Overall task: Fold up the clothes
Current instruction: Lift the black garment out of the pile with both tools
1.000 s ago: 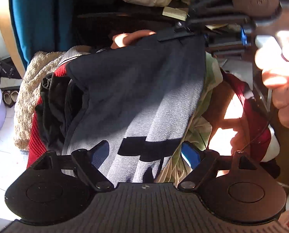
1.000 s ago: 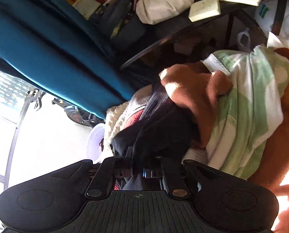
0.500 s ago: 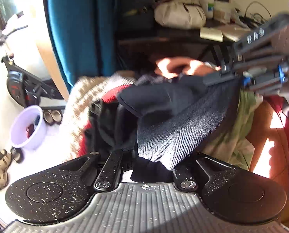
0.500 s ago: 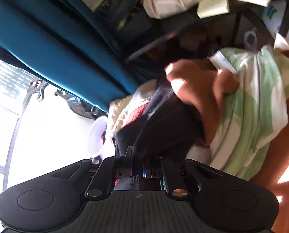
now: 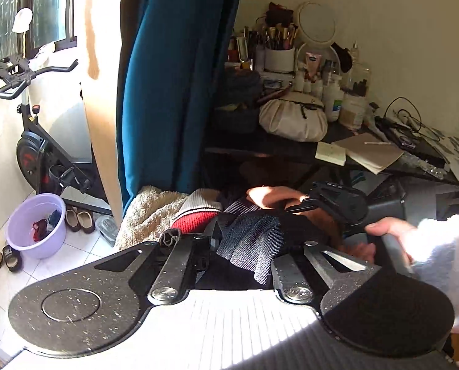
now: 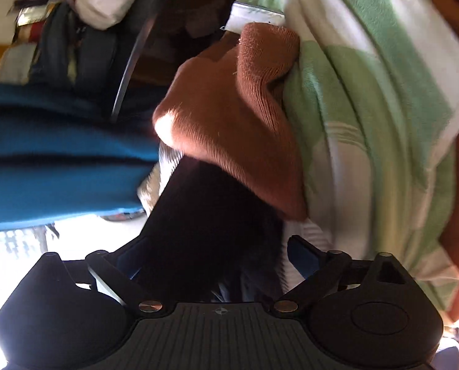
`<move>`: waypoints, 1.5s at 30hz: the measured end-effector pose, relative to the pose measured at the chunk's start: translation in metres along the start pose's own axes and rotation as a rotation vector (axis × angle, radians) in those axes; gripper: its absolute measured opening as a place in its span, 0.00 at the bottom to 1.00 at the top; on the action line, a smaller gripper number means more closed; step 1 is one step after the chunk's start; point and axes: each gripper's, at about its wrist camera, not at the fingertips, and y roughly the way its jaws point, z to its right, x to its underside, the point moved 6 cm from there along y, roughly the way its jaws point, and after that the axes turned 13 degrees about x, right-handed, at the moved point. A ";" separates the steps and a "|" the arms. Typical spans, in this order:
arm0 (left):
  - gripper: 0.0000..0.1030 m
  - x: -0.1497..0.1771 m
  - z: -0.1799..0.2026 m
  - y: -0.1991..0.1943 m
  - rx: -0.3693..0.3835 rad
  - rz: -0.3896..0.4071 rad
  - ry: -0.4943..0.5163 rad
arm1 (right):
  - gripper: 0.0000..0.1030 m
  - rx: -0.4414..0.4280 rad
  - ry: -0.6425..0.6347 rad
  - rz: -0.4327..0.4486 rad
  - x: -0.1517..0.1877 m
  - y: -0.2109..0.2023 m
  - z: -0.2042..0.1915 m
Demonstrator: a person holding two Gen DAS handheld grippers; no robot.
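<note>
A dark grey knitted garment (image 5: 254, 243) lies bunched on a pile of clothes. My left gripper (image 5: 241, 246) has its jaws part closed around a fold of it; I cannot tell if the pads pinch it. My right gripper (image 6: 217, 259) is open, its blue pads spread on either side of the same dark cloth (image 6: 211, 225). In the left wrist view the right gripper (image 5: 337, 203) sits just beyond the garment, held by a hand (image 5: 389, 231).
The pile holds a rust-brown garment (image 6: 229, 117), a green and white striped cloth (image 6: 368, 117), a red and white sweater (image 5: 198, 212) and a beige towel (image 5: 149, 212). A teal curtain (image 5: 167, 77), a cluttered dark desk (image 5: 291, 145), a purple basin (image 5: 38, 225) and an exercise bike (image 5: 35, 141) stand around.
My right gripper has opened and let go of the dark garment. My left gripper has lifted and tilted up, and the spread garment has collapsed into a bunch between the two grippers.
</note>
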 end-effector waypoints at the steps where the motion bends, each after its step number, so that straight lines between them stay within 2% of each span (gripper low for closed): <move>1: 0.07 -0.004 0.001 -0.004 0.011 0.006 -0.008 | 0.99 -0.001 0.016 -0.006 -0.003 0.006 -0.002; 2: 0.07 -0.009 0.001 -0.007 0.022 0.013 -0.015 | 0.95 -0.001 0.032 -0.011 -0.006 0.013 -0.005; 3: 0.07 -0.013 0.000 -0.009 0.021 0.018 -0.019 | 0.67 0.004 0.023 -0.018 -0.007 0.018 -0.010; 5: 0.07 -0.023 -0.005 -0.017 0.017 0.045 -0.039 | 0.27 0.034 -0.081 -0.025 -0.003 0.021 -0.030; 6: 0.07 -0.030 -0.010 -0.022 0.015 0.066 -0.055 | 0.24 0.048 -0.167 -0.002 0.001 0.015 -0.044; 8: 0.07 -0.048 -0.021 -0.036 0.010 0.126 -0.086 | 0.20 0.037 -0.307 0.044 0.009 -0.003 -0.070; 11: 0.07 -0.084 -0.029 -0.062 0.034 0.242 -0.101 | 0.19 -0.061 -0.376 0.058 0.018 -0.036 -0.098; 15: 0.07 -0.133 -0.003 -0.104 0.104 0.446 0.031 | 0.18 -0.220 -0.434 0.050 0.037 -0.085 -0.130; 18: 0.07 -0.161 0.013 -0.128 0.153 0.567 0.082 | 0.18 -0.363 -0.438 0.042 0.050 -0.121 -0.148; 22: 0.07 -0.187 0.012 -0.159 0.213 0.705 0.053 | 0.16 -0.576 -0.443 0.069 0.061 -0.175 -0.172; 24: 0.08 -0.194 0.008 -0.172 0.232 0.752 0.034 | 0.15 -0.707 -0.447 0.116 0.060 -0.212 -0.189; 26: 0.08 -0.195 0.004 -0.173 0.238 0.757 0.021 | 0.15 -0.837 -0.466 0.178 0.059 -0.249 -0.196; 27: 0.08 -0.195 0.002 -0.173 0.241 0.759 0.015 | 0.15 -0.871 -0.490 0.220 0.058 -0.264 -0.196; 29: 0.08 -0.187 -0.001 -0.163 0.218 0.724 0.004 | 0.16 -0.881 -0.542 0.290 0.058 -0.284 -0.193; 31: 0.08 -0.179 -0.005 -0.149 0.201 0.667 -0.016 | 0.16 -0.813 -0.570 0.301 0.058 -0.284 -0.182; 33: 0.08 -0.169 -0.010 -0.135 0.191 0.602 -0.041 | 0.17 -0.697 -0.569 0.255 0.058 -0.266 -0.164; 35: 0.08 -0.157 -0.010 -0.123 0.200 0.548 -0.055 | 0.20 -0.559 -0.531 0.154 0.058 -0.222 -0.141; 37: 0.08 -0.145 -0.003 -0.114 0.221 0.506 -0.026 | 0.29 -0.438 -0.494 0.054 0.063 -0.174 -0.110; 38: 0.08 -0.140 0.000 -0.110 0.231 0.486 -0.010 | 0.37 -0.390 -0.478 0.010 0.066 -0.151 -0.095; 39: 0.08 -0.137 0.005 -0.108 0.221 0.475 0.020 | 0.53 -0.352 -0.460 -0.021 0.070 -0.134 -0.081; 40: 0.08 -0.134 0.009 -0.107 0.212 0.464 0.048 | 0.63 -0.320 -0.429 -0.044 0.072 -0.118 -0.067; 41: 0.08 -0.134 0.010 -0.106 0.216 0.459 0.050 | 0.82 -0.296 -0.393 -0.057 0.074 -0.106 -0.055; 42: 0.08 -0.135 0.008 -0.107 0.222 0.460 0.038 | 0.95 -0.284 -0.338 -0.070 0.073 -0.096 -0.043; 45: 0.08 -0.135 0.005 -0.108 0.236 0.460 0.012 | 0.99 -0.287 -0.145 -0.116 0.068 -0.071 -0.007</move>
